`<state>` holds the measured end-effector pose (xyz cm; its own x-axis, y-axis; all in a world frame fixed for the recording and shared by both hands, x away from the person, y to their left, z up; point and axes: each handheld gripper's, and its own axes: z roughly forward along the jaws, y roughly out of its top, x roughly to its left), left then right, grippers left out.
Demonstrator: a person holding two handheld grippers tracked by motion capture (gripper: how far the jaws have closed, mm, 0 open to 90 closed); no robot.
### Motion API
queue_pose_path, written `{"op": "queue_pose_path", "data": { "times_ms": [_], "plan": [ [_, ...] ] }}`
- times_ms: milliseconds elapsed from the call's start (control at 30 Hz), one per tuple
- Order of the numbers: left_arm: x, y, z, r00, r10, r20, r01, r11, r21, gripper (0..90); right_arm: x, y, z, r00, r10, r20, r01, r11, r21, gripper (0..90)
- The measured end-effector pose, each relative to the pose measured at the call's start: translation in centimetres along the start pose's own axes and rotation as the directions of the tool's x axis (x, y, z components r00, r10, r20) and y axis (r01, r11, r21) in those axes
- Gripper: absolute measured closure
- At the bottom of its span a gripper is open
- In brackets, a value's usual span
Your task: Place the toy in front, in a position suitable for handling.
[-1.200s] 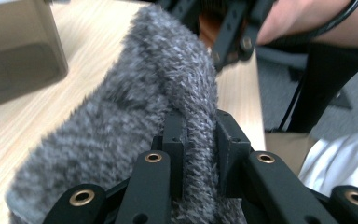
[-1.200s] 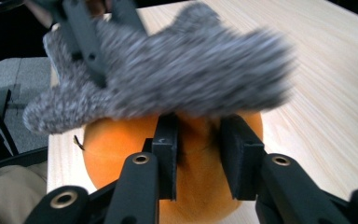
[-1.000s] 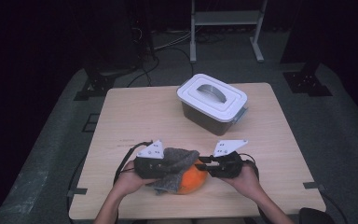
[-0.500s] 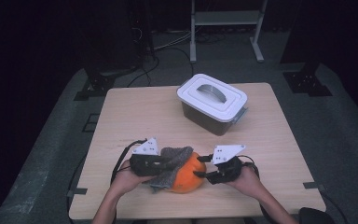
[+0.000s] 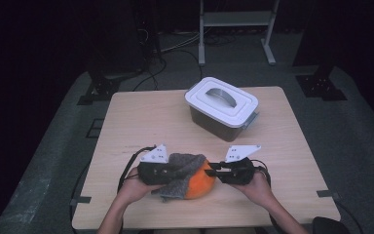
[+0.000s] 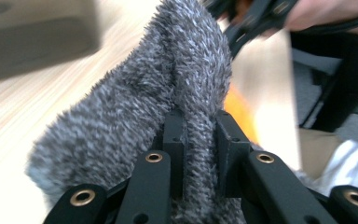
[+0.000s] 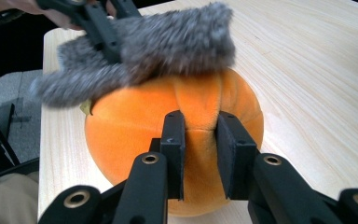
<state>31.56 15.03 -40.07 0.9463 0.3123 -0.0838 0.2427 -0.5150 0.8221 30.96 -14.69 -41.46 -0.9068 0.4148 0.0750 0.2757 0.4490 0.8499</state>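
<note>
Wooden table in a dark room. Near its front edge we see the left gripper clamped on a fuzzy grey cloth draped over the orange plush pumpkin. Our right gripper has just been closing and pinches the pumpkin's side. White-lidded box stands farther back.
</note>
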Motion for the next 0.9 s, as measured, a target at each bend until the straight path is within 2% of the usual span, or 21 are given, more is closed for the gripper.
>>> {"op": "queue_pose_path", "data": {
  "times_ms": [67,133,233,300,333,367,467,533,633,667,733,800,900],
  "plan": [
    [0.4,-0.5,-0.2,0.9998,-0.02,0.005,0.02,0.9998,-0.007,77.1,0.0,0.0,0.1,0.9999,0.003,-0.011,-0.003,1.0,-0.002,72.5],
    [0.3,-0.4,-0.1,1.0,-0.006,0.007,0.006,1.0,0.007,77.1,0.2,0.0,0.1,0.9998,-0.017,-0.011,0.017,1.0,0.002,71.2],
    [0.1,-0.5,0.0,0.9994,0.0,0.034,0.0,0.9998,0.017,77.1,0.4,0.2,-0.1,0.9986,-0.046,-0.024,0.046,0.999,-0.006,58.7],
    [0.2,-0.6,0.1,0.9974,-0.019,0.07,0.018,0.9997,0.02,77.0,0.1,0.2,-0.3,0.9992,-0.023,-0.033,0.022,1.0,-0.021,46.4],
    [0.2,-0.6,0.1,0.9969,-0.021,0.076,0.02,0.9996,0.018,76.6,0.1,0.2,-0.3,0.9996,-0.021,-0.02,0.02,1.0,-0.019,41.3],
    [0.2,-0.5,0.1,0.997,-0.018,0.075,0.017,0.9997,0.02,76.4,0.1,0.2,-0.2,0.9997,-0.023,-0.011,0.023,1.0,-0.012,40.6],
    [-0.1,0.0,-0.1,0.9964,-0.011,0.084,0.011,0.9999,-0.005,76.4,0.0,0.0,0.3,0.9994,-0.003,-0.034,0.004,1.0,0.01,42.2],
    [-0.4,0.5,-0.2,0.9963,-0.002,0.086,0.005,0.9996,-0.028,76.4,0.2,-0.1,0.4,0.9987,-0.013,-0.05,0.013,1.0,0.002,44.9],
    [-0.8,1.2,-0.5,0.996,0.005,0.09,0.001,0.9976,-0.069,76.4,1.4,0.1,0.6,0.99,-0.093,-0.106,0.092,0.996,-0.015,47.3],
    [-0.9,1.3,-0.4,0.9957,0.004,0.093,0.003,0.9973,-0.073,76.4,1.8,0.1,0.6,0.9876,-0.115,-0.107,0.114,0.993,-0.016,47.3],
    [-0.8,1.0,-0.1,0.9963,-0.003,0.086,0.008,0.9986,-0.052,76.4,2.5,0.3,0.6,0.9837,-0.156,-0.089,0.156,0.988,-0.013,45.2],
    [-0.3,0.4,-0.1,0.9959,-0.023,0.087,0.026,0.999,-0.037,76.8,2.3,0.3,0.5,0.9856,-0.148,-0.082,0.147,0.989,-0.01,40.4],
    [0.0,0.0,-0.4,0.9946,-0.032,0.099,0.036,0.9987,-0.036,76.8,1.6,0.3,0.2,0.9928,-0.1,-0.066,0.1,0.995,-0.007,36.5]
  ]
}}
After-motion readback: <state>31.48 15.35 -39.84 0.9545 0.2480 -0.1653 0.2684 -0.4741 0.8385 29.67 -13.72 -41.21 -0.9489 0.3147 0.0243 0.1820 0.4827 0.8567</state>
